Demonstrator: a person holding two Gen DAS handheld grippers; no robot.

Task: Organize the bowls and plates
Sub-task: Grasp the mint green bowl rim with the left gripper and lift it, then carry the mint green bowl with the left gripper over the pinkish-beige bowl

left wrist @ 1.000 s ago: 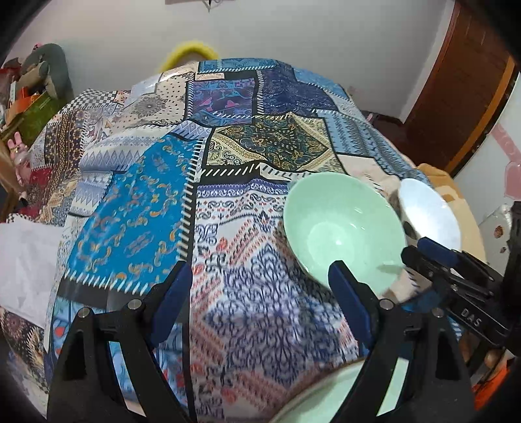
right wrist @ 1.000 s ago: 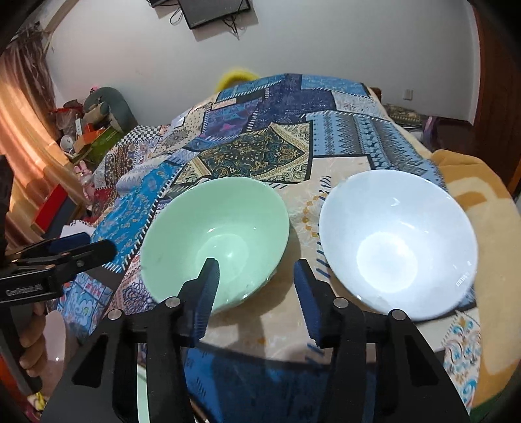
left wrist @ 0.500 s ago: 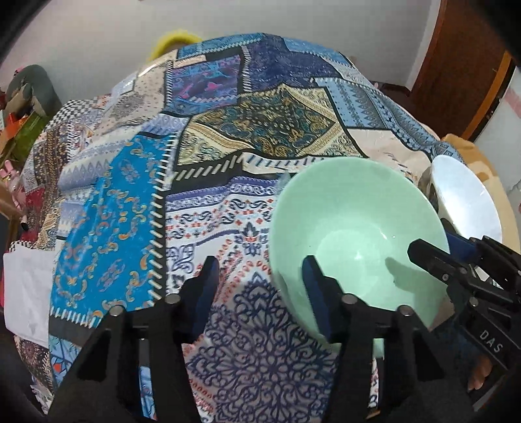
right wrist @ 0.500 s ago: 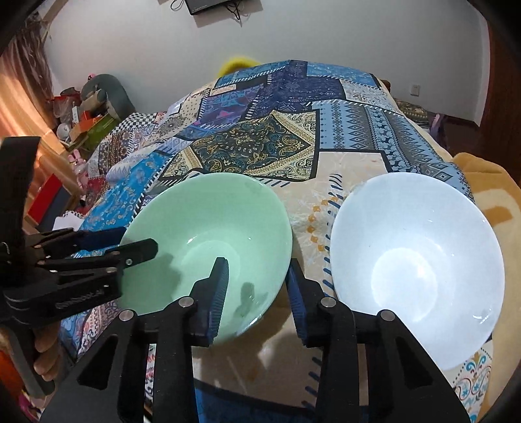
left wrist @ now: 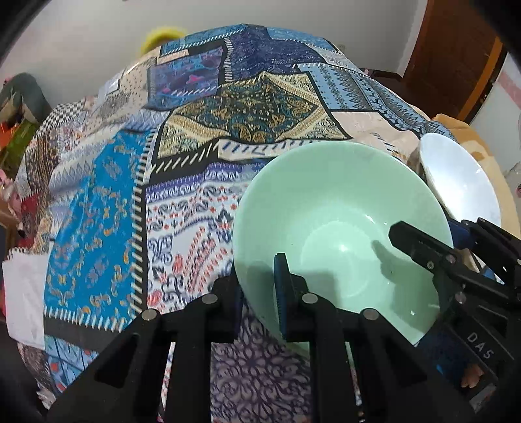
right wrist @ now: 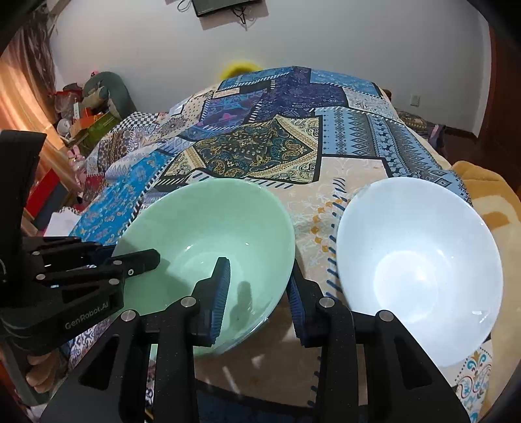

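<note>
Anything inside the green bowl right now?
The green bowl holds no food or dishes, only one finger each of the left hand-held gripper and right hand-held gripper. Its underside is hidden.

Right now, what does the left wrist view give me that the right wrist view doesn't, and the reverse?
Left wrist only: the left gripper straddling the green bowl's near-left rim, one finger inside, one outside.

Right wrist only: the right gripper straddling that bowl's right rim, the whole white bowl, and a wall-mounted screen.

Both: the green bowl, the white bowl, the patchwork bedspread, and each other's gripper.
</note>
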